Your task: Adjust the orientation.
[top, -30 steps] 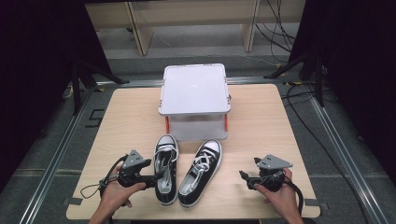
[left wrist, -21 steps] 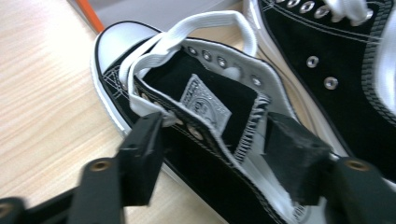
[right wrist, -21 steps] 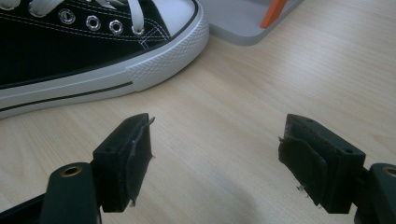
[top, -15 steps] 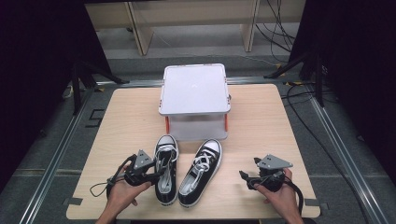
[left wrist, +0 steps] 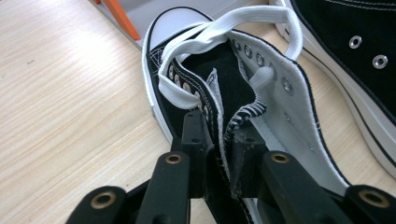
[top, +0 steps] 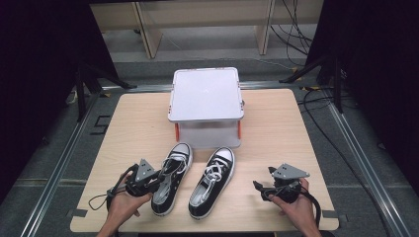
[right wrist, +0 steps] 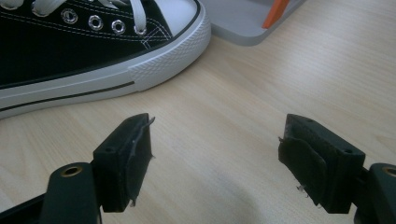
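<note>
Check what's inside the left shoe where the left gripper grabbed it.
The left gripper has just closed on the left shoe collar wall. Inside shows pale lining, black tongue and loose white laces. The toe interior is hidden.

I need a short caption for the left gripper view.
Left gripper clamps the collar of the left black sneaker on the wooden table.

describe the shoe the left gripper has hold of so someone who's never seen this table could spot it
Start at the white lidded box at the table's far middle. Two black sneakers with white toe caps lie in front of it; take the left sneaker. Unlike its neighbour, its side wall is pinched between the jaws of the left gripper, which have just been closing on it.
</note>
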`<state>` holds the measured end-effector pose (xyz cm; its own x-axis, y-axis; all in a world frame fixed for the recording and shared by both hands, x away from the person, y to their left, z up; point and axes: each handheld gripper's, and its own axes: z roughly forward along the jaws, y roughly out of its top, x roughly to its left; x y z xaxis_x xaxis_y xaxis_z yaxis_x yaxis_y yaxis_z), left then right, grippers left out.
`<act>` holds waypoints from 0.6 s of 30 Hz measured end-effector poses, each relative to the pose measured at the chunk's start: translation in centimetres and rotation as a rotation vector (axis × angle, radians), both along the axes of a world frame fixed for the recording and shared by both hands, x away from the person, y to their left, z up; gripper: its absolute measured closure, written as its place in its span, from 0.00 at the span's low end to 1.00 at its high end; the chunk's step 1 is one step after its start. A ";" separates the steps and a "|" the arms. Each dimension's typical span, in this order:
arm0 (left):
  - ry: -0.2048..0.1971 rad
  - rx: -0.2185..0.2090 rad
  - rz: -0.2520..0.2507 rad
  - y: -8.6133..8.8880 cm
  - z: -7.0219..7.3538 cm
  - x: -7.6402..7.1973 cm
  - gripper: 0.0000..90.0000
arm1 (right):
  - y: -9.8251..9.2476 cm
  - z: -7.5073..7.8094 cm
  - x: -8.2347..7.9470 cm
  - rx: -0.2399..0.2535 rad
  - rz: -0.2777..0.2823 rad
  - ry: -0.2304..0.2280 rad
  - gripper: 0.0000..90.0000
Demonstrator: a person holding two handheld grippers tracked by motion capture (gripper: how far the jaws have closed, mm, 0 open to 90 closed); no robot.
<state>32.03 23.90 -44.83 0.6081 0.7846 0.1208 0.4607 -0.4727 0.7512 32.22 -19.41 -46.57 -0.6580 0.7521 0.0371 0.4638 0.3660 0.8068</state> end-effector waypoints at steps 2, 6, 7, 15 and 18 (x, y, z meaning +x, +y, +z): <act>0.005 0.012 -0.010 -0.3 0.0 0.0 0.85 | 0.0 0.0 0.0 -0.001 0.002 -0.003 0.28; -0.003 0.035 -0.015 -0.4 0.2 -0.1 0.88 | -0.1 0.1 0.1 -0.011 0.018 -0.012 0.28; -0.006 0.043 -0.017 -0.3 0.2 0.0 0.90 | -0.1 0.1 0.1 -0.011 0.018 -0.011 0.28; -0.012 0.051 -0.034 -0.2 0.3 0.1 0.95 | -0.1 0.0 0.1 -0.014 0.027 -0.013 0.28; -0.004 0.079 -0.059 0.1 0.5 0.0 0.95 | -0.2 0.0 0.2 -0.020 0.026 -0.040 0.28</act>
<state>32.04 23.99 -44.37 0.6523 0.7354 0.1837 0.4272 -0.5569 0.7123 32.44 -19.65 -46.57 -0.6777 0.7353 -0.0045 0.4215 0.3935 0.8170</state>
